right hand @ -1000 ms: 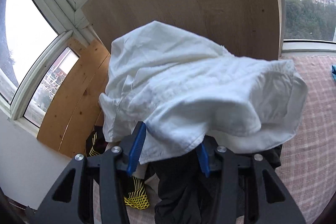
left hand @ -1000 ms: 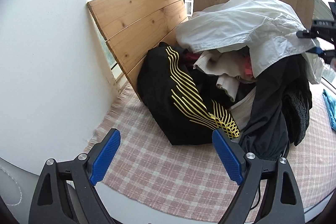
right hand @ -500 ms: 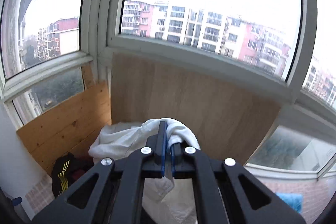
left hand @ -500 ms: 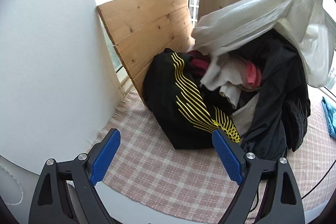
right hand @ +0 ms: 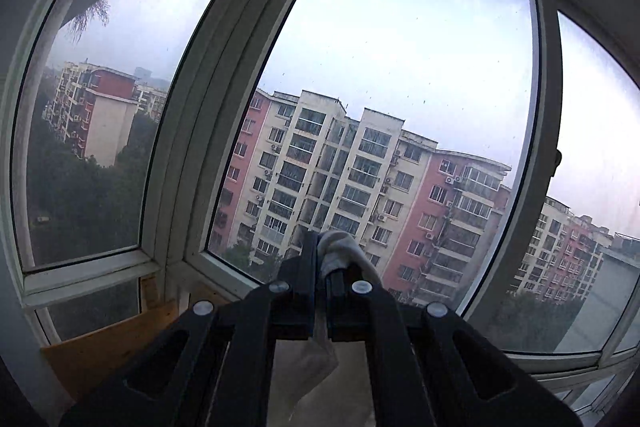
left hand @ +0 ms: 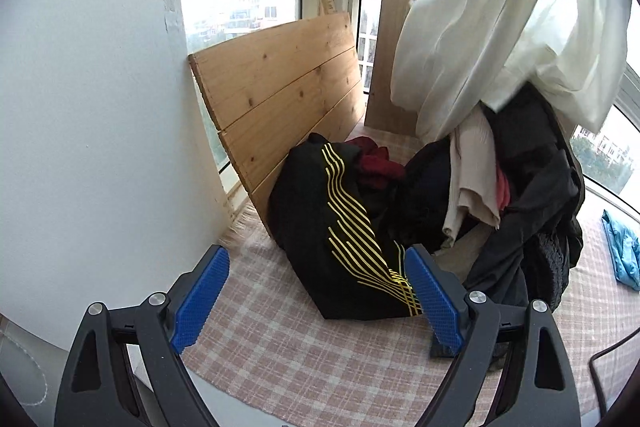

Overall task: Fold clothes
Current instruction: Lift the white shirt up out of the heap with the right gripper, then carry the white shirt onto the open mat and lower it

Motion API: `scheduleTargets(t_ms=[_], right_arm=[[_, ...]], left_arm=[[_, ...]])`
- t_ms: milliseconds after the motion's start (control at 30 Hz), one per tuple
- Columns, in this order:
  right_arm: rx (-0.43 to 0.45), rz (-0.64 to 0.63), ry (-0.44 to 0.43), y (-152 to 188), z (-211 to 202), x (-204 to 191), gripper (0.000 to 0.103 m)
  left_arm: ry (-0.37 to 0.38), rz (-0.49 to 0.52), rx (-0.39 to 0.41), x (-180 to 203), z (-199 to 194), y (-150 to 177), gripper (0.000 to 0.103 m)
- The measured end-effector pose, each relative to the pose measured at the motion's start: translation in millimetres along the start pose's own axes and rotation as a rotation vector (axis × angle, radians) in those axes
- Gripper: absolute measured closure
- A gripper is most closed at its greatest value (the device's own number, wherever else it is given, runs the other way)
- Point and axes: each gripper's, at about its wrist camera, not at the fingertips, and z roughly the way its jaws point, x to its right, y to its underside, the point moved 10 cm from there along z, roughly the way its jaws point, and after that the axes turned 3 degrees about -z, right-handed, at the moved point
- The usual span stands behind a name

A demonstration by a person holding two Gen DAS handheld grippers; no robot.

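Counted in the left wrist view, from 9 o'clock across to 3 o'clock: one white wall point(left hand: 92, 107), two wooden boards leaning at the window, a pine plank panel point(left hand: 280, 95) and behind it a plain brown sheet point(left hand: 394, 39); one heap of clothes point(left hand: 460, 203); one blue garment point(left hand: 622, 255) lying apart at 3 o'clock. All set on one pink checked cloth point(left hand: 288, 343).

In the heap, at least five pieces told apart: a black garment with yellow stripes point(left hand: 340, 239) at centre, a dark red piece point(left hand: 374, 163) behind it, a cream piece point(left hand: 472, 171) hanging down, a smaller red scrap beside that, and a black jacket point(left hand: 532, 187) draped toward 4 o'clock.

Left hand-held gripper point(left hand: 316, 295) low at 6 o'clock, blue pads spread wide, nothing between them, aimed at the striped garment.

One white garment point(left hand: 508, 11) hung high at 1 o'clock, above the heap, lower edge touching the cream piece and jacket; long axis near vertical, leaning from 1 o'clock down to 7 o'clock, loose end pointing down.

Right wrist view: right hand-held gripper point(right hand: 320, 267) raised toward one window point(right hand: 400, 87), pressed together on a bunch of the white garment, the rest trailing below at 6 o'clock.
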Motion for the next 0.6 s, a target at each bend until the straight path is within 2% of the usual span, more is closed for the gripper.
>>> scheduleTargets(t_ms=[167,300,467,600], right_arm=[[0.163,0.038,0.071,-81.5,-55.1,45.0,0.100],[0.219,0.061,0.148,-109.9,-108.4,101.3,0.100],[0.197,0.055,0.228,-104.1,-157.5,163.7,0.100],[0.120,0.062,0.247,-65.0,-178.6,211.0,0.100]], left_arm=[[0.020,0.010,0.015,4.5,-6.1,-2.6,0.014],[0.024,0.005,0.026,2.5,-10.1,-7.2,0.014],[0.022,0.044,0.042,14.3,-12.8,-14.7,0.014],[0.047,0.104,0.072,43.2,-25.8,-18.6,0.014]])
